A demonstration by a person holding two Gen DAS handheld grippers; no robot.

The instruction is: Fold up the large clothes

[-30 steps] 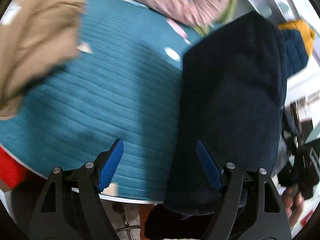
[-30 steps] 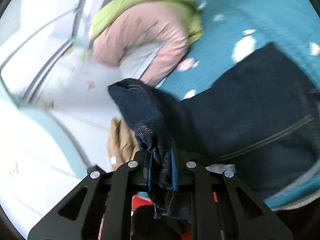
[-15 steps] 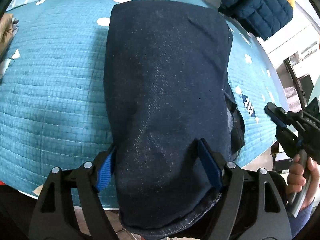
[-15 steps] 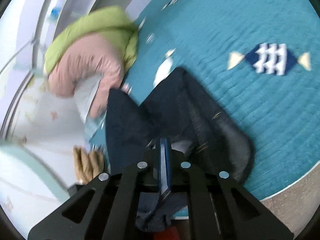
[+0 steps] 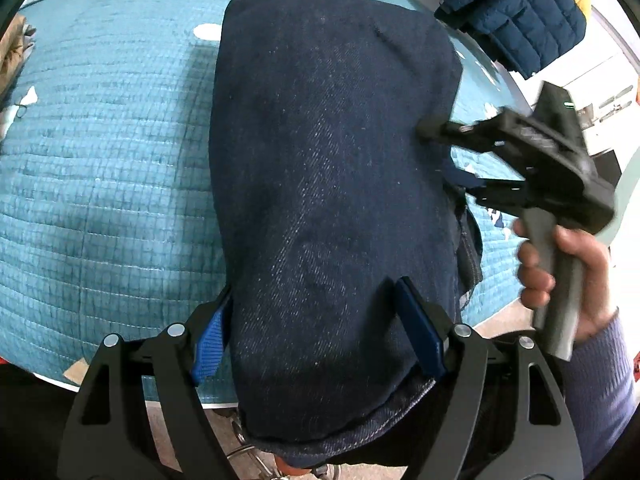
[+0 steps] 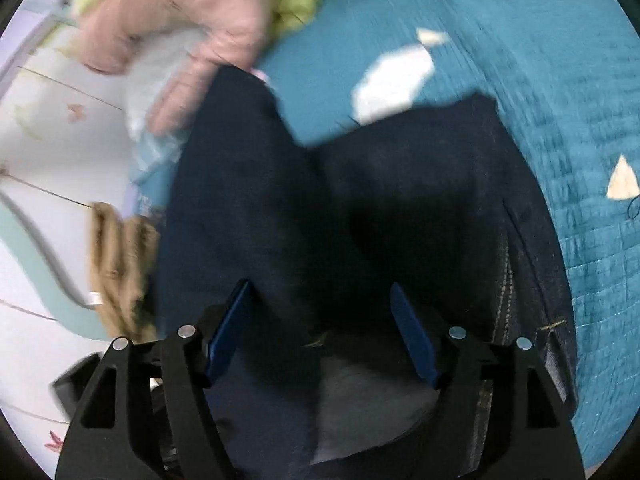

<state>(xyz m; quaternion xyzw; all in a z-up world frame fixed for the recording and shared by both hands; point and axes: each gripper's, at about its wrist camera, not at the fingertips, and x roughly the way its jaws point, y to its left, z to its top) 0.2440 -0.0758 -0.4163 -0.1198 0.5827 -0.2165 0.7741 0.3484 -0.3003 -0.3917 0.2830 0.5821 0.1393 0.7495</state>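
Jeans (image 5: pixel 332 184), coarse dark denim folded oblong on quilted teal mat (image 5: pixel 100 184); both jaws released.

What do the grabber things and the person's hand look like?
The left gripper and the right gripper are black frames with triangular cut-outs and silver bolts, tipped with flat blue pads. The right one has a grey handle. The hand is bare, with a purple-blue knit sleeve.

The jeans (image 5: pixel 332 184) hid most of the left finger (image 5: pixel 208 340); their near end was cut off; the right view was motion-blurred.
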